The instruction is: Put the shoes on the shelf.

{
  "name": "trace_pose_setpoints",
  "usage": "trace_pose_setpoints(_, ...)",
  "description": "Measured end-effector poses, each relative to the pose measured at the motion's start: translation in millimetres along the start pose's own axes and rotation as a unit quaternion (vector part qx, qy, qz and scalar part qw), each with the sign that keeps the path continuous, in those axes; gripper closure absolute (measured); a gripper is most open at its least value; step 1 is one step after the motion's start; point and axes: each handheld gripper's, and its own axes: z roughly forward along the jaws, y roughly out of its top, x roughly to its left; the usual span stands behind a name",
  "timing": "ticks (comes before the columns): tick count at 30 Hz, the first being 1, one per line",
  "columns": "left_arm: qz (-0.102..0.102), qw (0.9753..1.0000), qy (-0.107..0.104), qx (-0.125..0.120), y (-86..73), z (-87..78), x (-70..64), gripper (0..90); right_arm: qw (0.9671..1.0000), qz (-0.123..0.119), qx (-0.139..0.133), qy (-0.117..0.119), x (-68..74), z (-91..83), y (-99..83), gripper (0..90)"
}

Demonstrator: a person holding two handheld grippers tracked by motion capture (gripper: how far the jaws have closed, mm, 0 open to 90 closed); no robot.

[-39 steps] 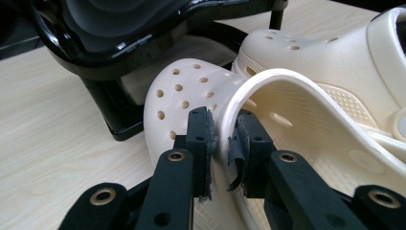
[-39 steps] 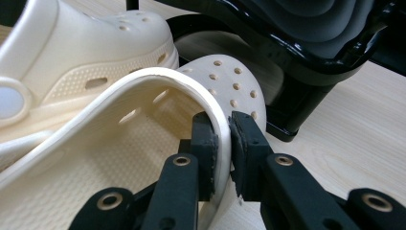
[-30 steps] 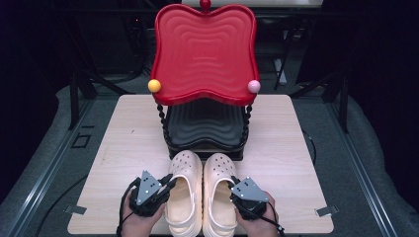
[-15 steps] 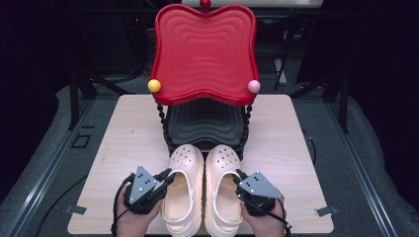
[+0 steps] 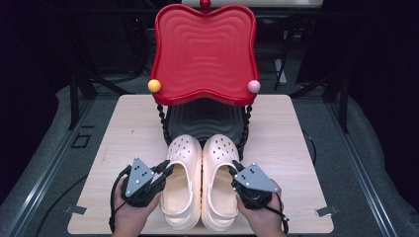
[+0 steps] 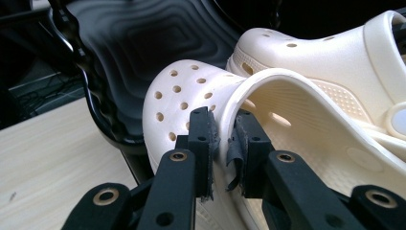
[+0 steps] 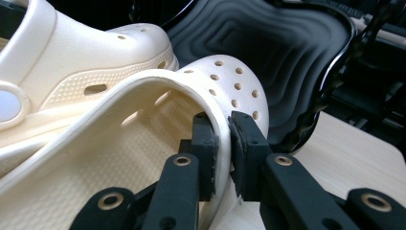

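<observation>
Currently we're gripping both cream foam clogs at once: the left gripper (image 5: pixel 165 173) is clamping the outer rim of the left clog (image 5: pixel 181 180), and the right gripper (image 5: pixel 233 174) is clamping the outer rim of the right clog (image 5: pixel 220 182). Both shoes are sitting side by side, touching, near the front edge of the wooden table (image 5: pixel 306 163), toes pointing at the black lower tier (image 5: pixel 205 121) of the rack under the red tray (image 5: pixel 205 49). In the left gripper view the jaws are pinching the collar wall (image 6: pixel 225 129) between the pads, 1 pad inside and 1 outside; same in the right gripper view, with the wall (image 7: pixel 221 132) looking slightly squeezed. We're judging these as light, soft, springy foam: not fragile, but the wall is flexing under the clamp, so the shoe is likely to sag or swing from a 1-sided hold. The surface looks smooth and matte, so some slip risk if we're tilting hard. The rim beside the opening is the sensible grab point, since it's thin enough for the jaws. We're thinking the pad lining on the left gripper is peeling, which may be reducing grip.
</observation>
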Motion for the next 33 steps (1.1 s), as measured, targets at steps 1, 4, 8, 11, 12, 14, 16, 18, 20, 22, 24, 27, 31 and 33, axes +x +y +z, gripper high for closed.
trace_pose_setpoints(1,0.002,1.0000,0.002,-0.001,2.4,0.9,1.4,79.4,1.0000,0.001,-0.004,-0.001,-0.5,0.9,2.4,80.8)
trace_pose_setpoints(4,0.004,1.0000,0.004,-0.004,6.7,3.9,4.3,79.4,1.0000,0.001,-0.005,-0.003,-3.0,2.8,6.8,80.8)
trace_pose_setpoints(8,0.007,0.9998,0.013,-0.009,16.7,15.2,10.9,79.7,0.9998,0.015,-0.008,-0.005,-10.8,12.3,14.9,80.8)
trace_pose_setpoints(11,0.019,0.9996,0.021,-0.009,24.1,23.9,13.9,80.0,0.9997,0.024,-0.004,-0.006,-17.2,20.1,19.2,80.8)
trace_pose_setpoints(12,0.022,0.9995,0.022,-0.010,26.4,27.0,14.7,80.0,0.9996,0.027,-0.009,-0.008,-18.7,23.7,20.4,80.8)
trace_pose_setpoints(14,0.026,0.9992,0.028,-0.011,30.4,33.4,17.3,80.0,0.9996,0.023,-0.010,-0.014,-21.7,29.5,23.1,80.8)
trace_pose_setpoints(16,0.026,0.9992,0.030,-0.010,32.1,36.8,18.3,80.0,0.9996,0.020,-0.012,-0.017,-23.1,32.8,24.5,80.8)
trace_pose_setpoints(18,0.030,0.9990,0.033,-0.011,35.1,44.0,20.8,80.0,0.9996,0.015,-0.012,-0.023,-25.6,39.0,27.2,80.8)
trace_pose_setpoints(20,0.032,0.9987,0.036,-0.012,37.7,55.2,23.9,80.0,0.9994,0.007,-0.011,-0.031,-29.7,49.2,30.9,80.8)
trace_pose_setpoints(22,0.031,0.9987,0.038,-0.016,38.9,63.1,26.4,80.0,0.9992,0.003,-0.012,-0.037,-32.4,55.5,32.5,80.8)
trace_pose_setpoints(24,0.029,0.9986,0.042,-0.016,40.3,70.1,27.7,79.9,0.9991,0.002,-0.013,-0.042,-34.8,61.9,33.1,80.8)
trace_pose_setpoints(27,0.034,0.9982,0.047,-0.014,42.2,79.8,27.7,79.8,0.9988,0.006,-0.015,-0.047,-37.7,71.8,32.6,80.6)
trace_pose_setpoints(31,0.037,0.9980,0.050,-0.003,39.0,91.3,28.4,79.5,0.9987,0.002,-0.012,-0.049,-38.6,83.4,30.7,79.9)
trace_pose_setpoints(33,0.031,0.9985,0.046,-0.002,36.6,93.9,28.9,78.9,0.9988,0.003,-0.009,-0.049,-38.4,86.1,29.3,79.7)
